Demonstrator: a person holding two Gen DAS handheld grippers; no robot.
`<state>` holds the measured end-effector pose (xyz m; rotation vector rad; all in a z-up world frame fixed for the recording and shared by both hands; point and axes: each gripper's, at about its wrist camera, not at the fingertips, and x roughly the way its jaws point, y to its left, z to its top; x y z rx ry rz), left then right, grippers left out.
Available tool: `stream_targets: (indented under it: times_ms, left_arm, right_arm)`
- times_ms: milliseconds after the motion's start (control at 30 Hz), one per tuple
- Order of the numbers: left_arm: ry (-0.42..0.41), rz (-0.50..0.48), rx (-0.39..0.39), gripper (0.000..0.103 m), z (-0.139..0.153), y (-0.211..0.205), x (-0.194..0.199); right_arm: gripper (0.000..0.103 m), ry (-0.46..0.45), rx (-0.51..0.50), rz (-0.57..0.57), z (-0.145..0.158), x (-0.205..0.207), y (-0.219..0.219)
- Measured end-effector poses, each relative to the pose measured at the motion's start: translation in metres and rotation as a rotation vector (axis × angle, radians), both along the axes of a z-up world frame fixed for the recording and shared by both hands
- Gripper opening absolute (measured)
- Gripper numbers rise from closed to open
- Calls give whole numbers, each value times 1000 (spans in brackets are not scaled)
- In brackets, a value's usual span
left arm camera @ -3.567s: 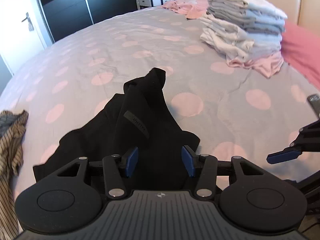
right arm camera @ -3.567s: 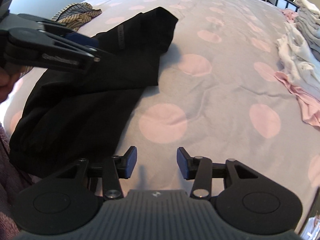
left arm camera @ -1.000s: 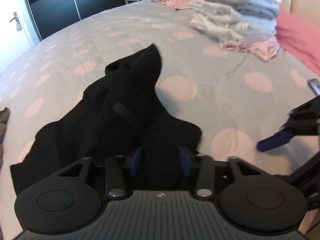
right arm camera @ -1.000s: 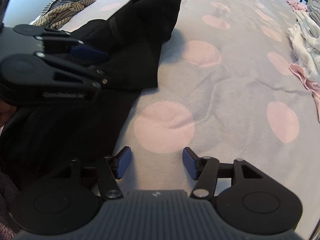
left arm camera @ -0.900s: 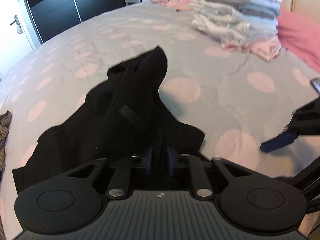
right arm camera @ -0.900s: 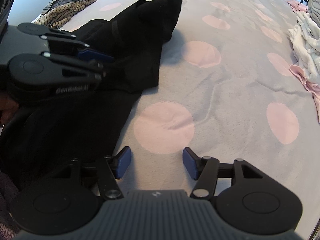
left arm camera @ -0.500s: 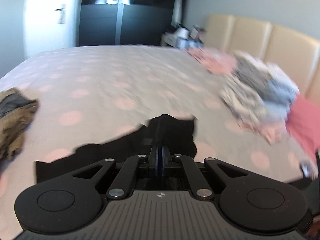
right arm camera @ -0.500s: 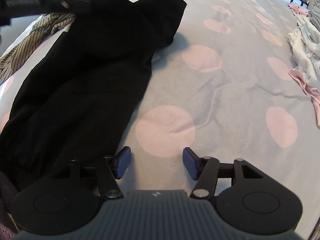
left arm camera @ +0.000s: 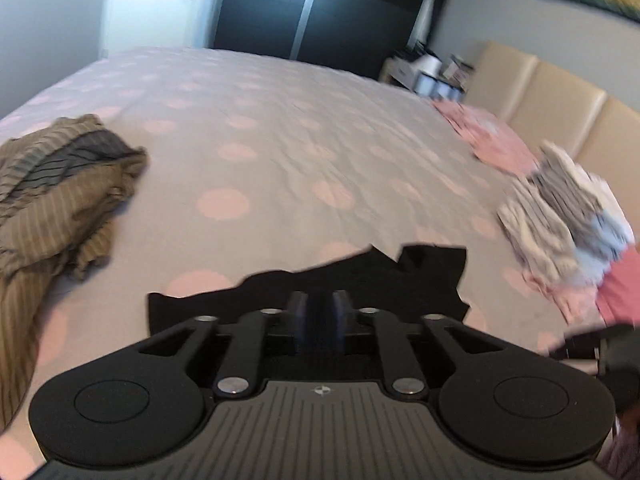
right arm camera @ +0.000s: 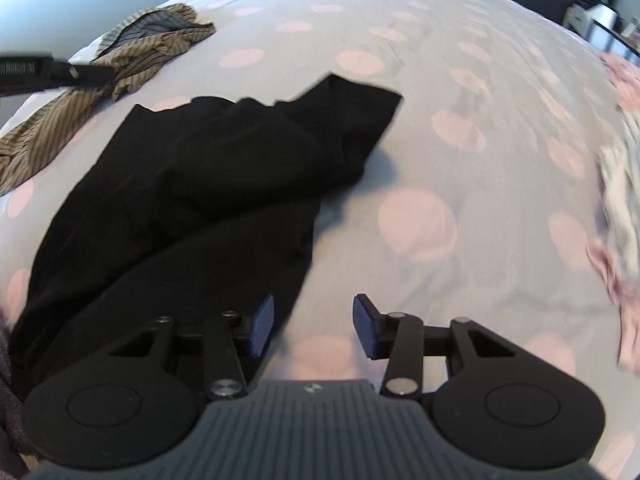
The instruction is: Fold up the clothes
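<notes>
A black garment (right arm camera: 192, 196) lies spread and rumpled on the grey bed cover with pink dots (right arm camera: 420, 80). In the left wrist view its far edge (left arm camera: 360, 276) shows just beyond my left gripper (left arm camera: 319, 312), whose pads stand slightly apart with nothing between them; it is raised above the bed. That gripper also shows as a dark bar at the left edge of the right wrist view (right arm camera: 52, 72). My right gripper (right arm camera: 314, 326) is open and empty, low over the garment's near right edge.
A crumpled brown striped garment (left arm camera: 56, 196) lies at the left of the bed, also seen in the right wrist view (right arm camera: 132, 52). A stack of folded clothes (left arm camera: 568, 220) and a pink item (left arm camera: 492, 140) lie at the right by the beige headboard (left arm camera: 560, 92).
My left gripper shut on the black garment, lifted it, then let go; its pads now stand slightly apart and the cloth lies flatter. My right gripper moved over the garment's edge.
</notes>
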<state>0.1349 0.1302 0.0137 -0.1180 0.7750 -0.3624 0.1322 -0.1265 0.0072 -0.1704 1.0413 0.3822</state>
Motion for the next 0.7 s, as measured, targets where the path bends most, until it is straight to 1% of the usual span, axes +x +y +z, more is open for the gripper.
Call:
stream_targets:
  times_ms: [33, 67, 100, 133, 200, 333, 400, 467, 533, 567, 600, 633, 667, 700]
  left_arm:
    - [4, -20, 9, 33, -3, -3, 2]
    - [18, -40, 10, 40, -6, -6, 8]
    - [33, -58, 3, 43, -10, -7, 14]
    - [44, -68, -9, 44, -16, -8, 17]
    - [76, -74, -46, 51, -27, -9, 26]
    - [130, -88, -96, 52, -51, -16, 45]
    - [150, -108, -114, 52, -62, -22, 53]
    - [170, -126, -104, 51, -72, -28, 60]
    - [182, -145, -117, 33, -79, -30, 63]
    - [185, -157, -125, 16, -80, -31, 64]
    - [178, -168, -127, 10, -78, -32, 64]
    - [159, -178, -125, 7, -75, -33, 62]
    - [133, -184, -120, 0, -70, -34, 58]
    - [107, -187, -115, 0, -65, -34, 55]
  right_arm:
    - [49, 9, -3, 20, 2, 9, 1]
    - [49, 12, -10, 33, 4, 17, 3]
    - [49, 11, -21, 43, 5, 25, 4]
    - [50, 11, -30, 49, 5, 33, 5]
    - [50, 11, -40, 40, 4, 47, 5]
    - [45, 24, -23, -9, -5, 61, -1]
    - [44, 35, -10, -26, -10, 67, -4]
    - [45, 40, -2, -28, -13, 70, -4]
    - [45, 42, 4, -30, -16, 72, -4]
    - [45, 41, 6, -32, -17, 73, -4]
    - [45, 41, 8, -33, -18, 75, -5]
    - [45, 39, 10, -33, -18, 76, -5]
    - [45, 34, 12, -33, -17, 78, -5]
    - [45, 29, 14, -32, -16, 79, -5]
